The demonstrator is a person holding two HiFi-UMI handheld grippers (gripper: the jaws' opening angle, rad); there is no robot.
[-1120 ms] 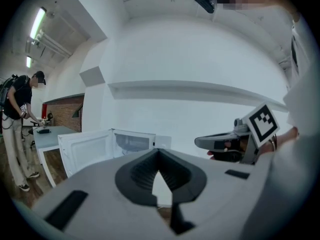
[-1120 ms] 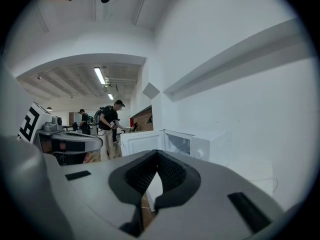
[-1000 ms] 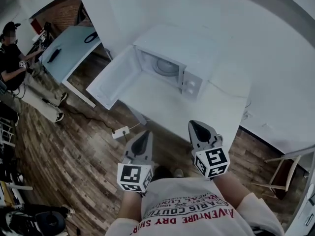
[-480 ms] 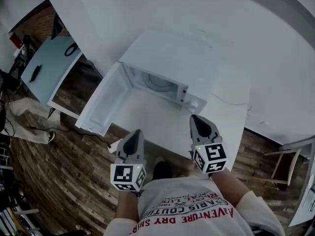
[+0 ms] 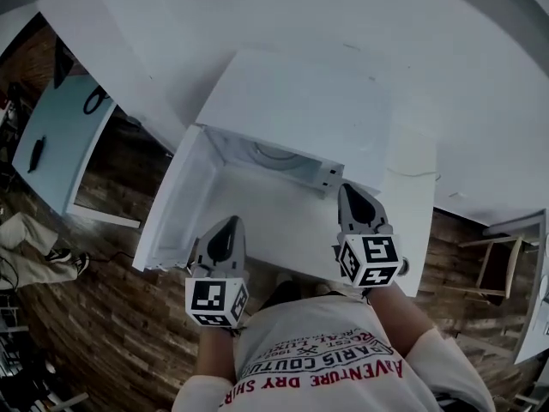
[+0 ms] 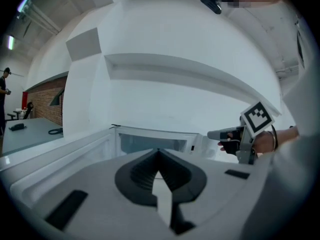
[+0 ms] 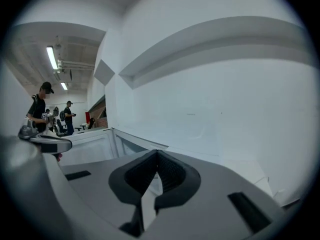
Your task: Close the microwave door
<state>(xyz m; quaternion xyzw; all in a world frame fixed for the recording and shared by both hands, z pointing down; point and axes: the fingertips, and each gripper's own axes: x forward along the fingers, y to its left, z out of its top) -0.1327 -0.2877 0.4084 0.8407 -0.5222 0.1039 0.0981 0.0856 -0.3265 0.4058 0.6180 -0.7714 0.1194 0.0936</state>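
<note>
The white microwave oven [image 5: 292,101] sits on a white rectangular table [image 5: 407,230], pushed up against a plain white wall [image 5: 360,15] on the far side. Dark wood plank floor [image 5: 103,316] runs around the left and near sides, and there's a pale blue tabletop [image 5: 60,136] way off on the far left. A wooden chair frame [image 5: 493,264] pokes in at the right edge. Through the right gripper view I can see a person in a dark cap [image 7: 40,106] standing well back in the room.

The white microwave door [image 5: 176,209] is wide open. It's hinged on the left and swings out toward me, past the table's left edge, so its free end hangs over the floor. The space to the left of the door is just floorboards. The cavity faces me, with the control panel [image 5: 330,177] at its right end.

My left gripper [image 5: 228,223] is low at the near edge of the table. It sits just right of the door's inner face, close to the free end, and points far into the scene. Its jaws are pressed together with nothing in them. My right gripper [image 5: 346,189] is held level, right in front of the control panel, also pointing away from me. Its jaws are pinched together and empty too. The two grippers are roughly side by side and well apart.
</note>
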